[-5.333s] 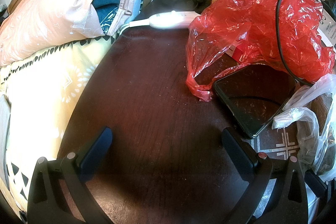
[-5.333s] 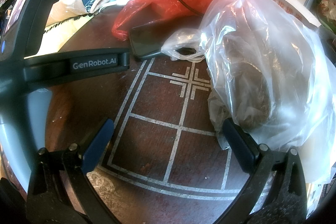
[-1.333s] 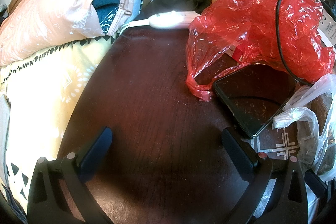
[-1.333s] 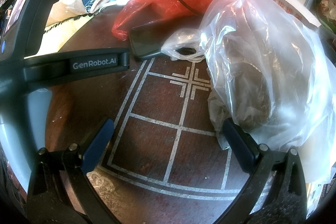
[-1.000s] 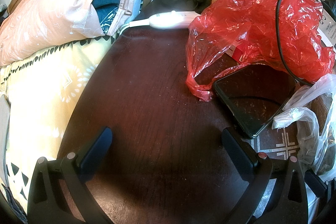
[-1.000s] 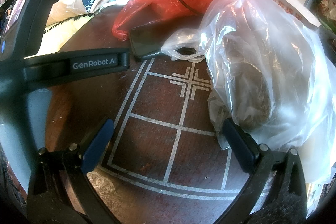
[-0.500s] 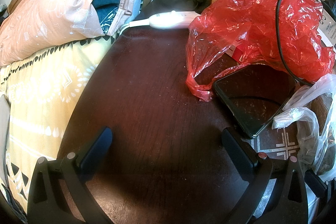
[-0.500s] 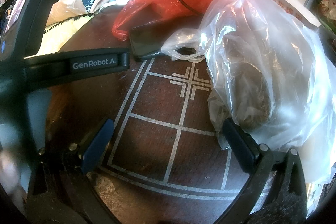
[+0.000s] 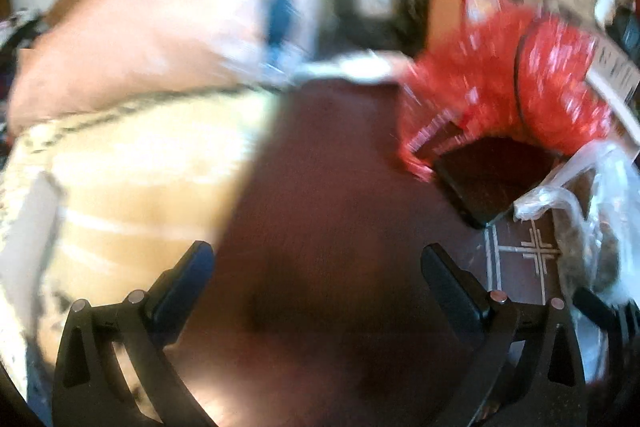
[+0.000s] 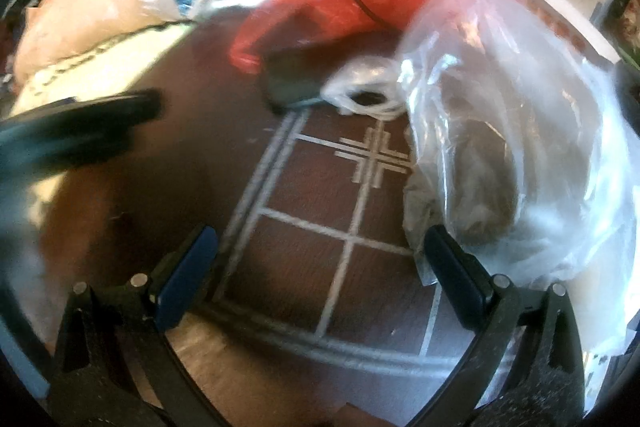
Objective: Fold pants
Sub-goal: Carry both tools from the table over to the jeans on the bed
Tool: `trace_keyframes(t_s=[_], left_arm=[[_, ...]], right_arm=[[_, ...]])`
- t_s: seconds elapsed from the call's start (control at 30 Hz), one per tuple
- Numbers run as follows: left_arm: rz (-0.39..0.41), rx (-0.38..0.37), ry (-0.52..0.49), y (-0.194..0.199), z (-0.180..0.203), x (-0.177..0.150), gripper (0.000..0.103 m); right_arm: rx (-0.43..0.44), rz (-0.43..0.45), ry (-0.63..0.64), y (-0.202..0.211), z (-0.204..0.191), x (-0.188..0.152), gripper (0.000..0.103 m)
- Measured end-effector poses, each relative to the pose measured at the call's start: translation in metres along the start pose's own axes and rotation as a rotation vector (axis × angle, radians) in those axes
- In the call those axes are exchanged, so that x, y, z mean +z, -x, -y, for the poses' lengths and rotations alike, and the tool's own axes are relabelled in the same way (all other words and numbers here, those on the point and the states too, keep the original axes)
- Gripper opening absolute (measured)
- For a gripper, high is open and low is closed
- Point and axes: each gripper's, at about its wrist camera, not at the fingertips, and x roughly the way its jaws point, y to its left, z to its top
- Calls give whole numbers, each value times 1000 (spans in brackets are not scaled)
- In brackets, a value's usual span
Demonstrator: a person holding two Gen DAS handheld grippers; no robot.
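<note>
No pants show in either view. My left gripper [image 9: 316, 263] is open and empty above the dark wooden table [image 9: 328, 187], next to the bed's yellow patterned sheet [image 9: 132, 179]. My right gripper [image 10: 320, 247] is open and empty above the table's inlaid white line pattern [image 10: 372, 155]. The left gripper's body [image 10: 72, 131] shows blurred at the left of the right wrist view. Both views are motion-blurred.
A red plastic bag [image 9: 520, 75] with a black cable lies at the back right, a black phone [image 9: 488, 179] in front of it. A clear plastic bag [image 10: 520, 131] holding something dark lies by my right finger. A peach pillow [image 9: 152, 35] and folded bedding lie on the bed.
Both grippers were still on the table and have now started moving. The views have lifted and shifted, with strong blur. The left gripper's body has moved away from the right camera.
</note>
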Motion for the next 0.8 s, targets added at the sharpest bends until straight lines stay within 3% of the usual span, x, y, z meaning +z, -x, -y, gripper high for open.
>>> trace_keyframes(t_s=[0.13, 0.23, 0.33, 0.4, 0.47, 0.6, 0.8], left_arm=[[62, 146, 116, 80, -69, -27, 103], [130, 353, 213, 156, -125, -64, 103], [218, 534, 352, 247, -182, -122, 103], [267, 703, 456, 315, -221, -174, 103], [289, 826, 538, 367, -247, -216, 103], [332, 1072, 744, 497, -296, -312, 103], [393, 1422, 918, 671, -335, -419, 103]], right_arm=[[83, 88, 77, 46, -21, -5, 103], [191, 173, 151, 93, -48, -16, 103], [367, 251, 260, 143, -84, -36, 103], [464, 319, 378, 179, -114, -55, 103], [519, 371, 475, 203, -143, -69, 103], [716, 396, 660, 253, -204, -111, 103], [941, 434, 815, 325, -277, -141, 103]])
